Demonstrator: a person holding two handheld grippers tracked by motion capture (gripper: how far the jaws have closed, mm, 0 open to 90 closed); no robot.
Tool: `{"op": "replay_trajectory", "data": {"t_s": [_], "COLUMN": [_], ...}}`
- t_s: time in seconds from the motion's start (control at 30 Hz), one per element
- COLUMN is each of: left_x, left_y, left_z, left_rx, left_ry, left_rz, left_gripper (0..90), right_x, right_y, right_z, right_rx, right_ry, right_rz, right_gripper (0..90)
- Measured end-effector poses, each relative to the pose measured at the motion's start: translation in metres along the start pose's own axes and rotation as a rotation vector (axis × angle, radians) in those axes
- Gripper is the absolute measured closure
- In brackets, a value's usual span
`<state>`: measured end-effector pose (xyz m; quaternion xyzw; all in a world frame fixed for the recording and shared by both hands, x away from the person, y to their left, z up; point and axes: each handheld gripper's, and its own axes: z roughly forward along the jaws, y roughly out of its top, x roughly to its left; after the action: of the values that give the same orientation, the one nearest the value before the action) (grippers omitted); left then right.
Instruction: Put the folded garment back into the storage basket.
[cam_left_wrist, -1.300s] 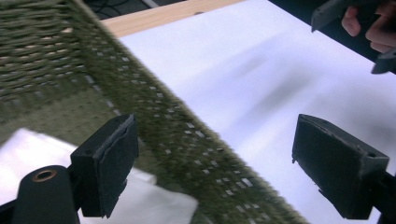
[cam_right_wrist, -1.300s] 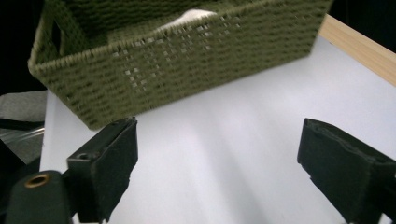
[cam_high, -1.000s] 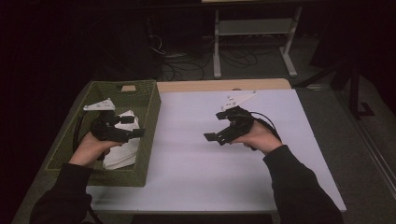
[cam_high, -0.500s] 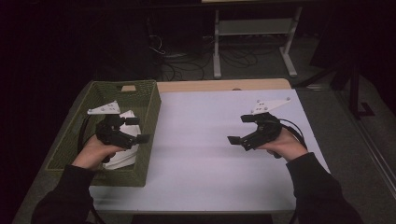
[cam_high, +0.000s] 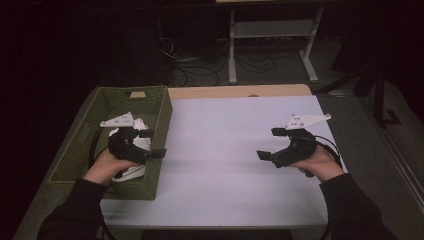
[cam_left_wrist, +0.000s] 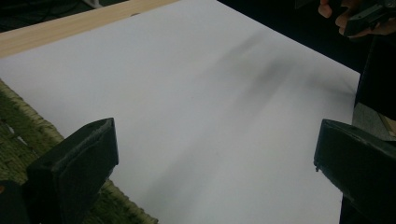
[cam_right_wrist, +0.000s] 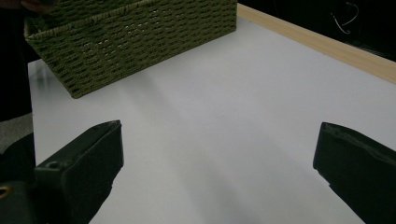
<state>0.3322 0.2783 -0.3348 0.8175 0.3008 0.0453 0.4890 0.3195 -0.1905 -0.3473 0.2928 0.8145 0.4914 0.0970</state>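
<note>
A green woven basket (cam_high: 164, 114) stands at the left end of the white table top (cam_high: 225, 140). A crumpled white thing (cam_high: 134, 172) lies inside it. My left gripper (cam_high: 153, 143) hovers over the basket's right wall and points right; its jaws have just been opening and stand open with nothing between them. In the left gripper view, that gripper (cam_left_wrist: 215, 140) looks across bare white table, with the basket (cam_left_wrist: 18, 121) at the lower left. My right gripper (cam_high: 269, 144) is above the table's right part and points left. Its jaws have also just been opening, and it (cam_right_wrist: 219, 135) is open and empty, facing the basket (cam_right_wrist: 140, 37).
A bare wooden strip (cam_high: 240, 91) runs along the table's far edge. Beyond it on the dark floor stand a metal frame (cam_high: 270, 30) and loose cables (cam_high: 200, 65). Grey floor borders the table on the right.
My right hand has moved to the right, away from the table's middle. The left hand has stayed over the basket. Both pairs of jaws stand a little wider.
</note>
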Motion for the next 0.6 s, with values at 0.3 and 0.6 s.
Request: {"op": "replay_trajectory", "data": {"t_s": [0.3,0.6], "left_x": [-0.005,-0.006], "left_y": [-0.002,-0.003], "left_z": [0.009,0.012], "left_rx": [0.006,0.002], "left_ry": [-0.024,-0.031], "left_rz": [0.026,0.034], "left_gripper": [0.0,0.0], "right_x": [0.001,-0.001], "right_y": [-0.008,-0.012], "right_z": [-0.006,-0.007], "right_rx": [-0.001,0.001], "right_ry": [-0.006,-0.003], "right_rz": [0.009,0.02], "right_gripper": [1.2,1.2]}}
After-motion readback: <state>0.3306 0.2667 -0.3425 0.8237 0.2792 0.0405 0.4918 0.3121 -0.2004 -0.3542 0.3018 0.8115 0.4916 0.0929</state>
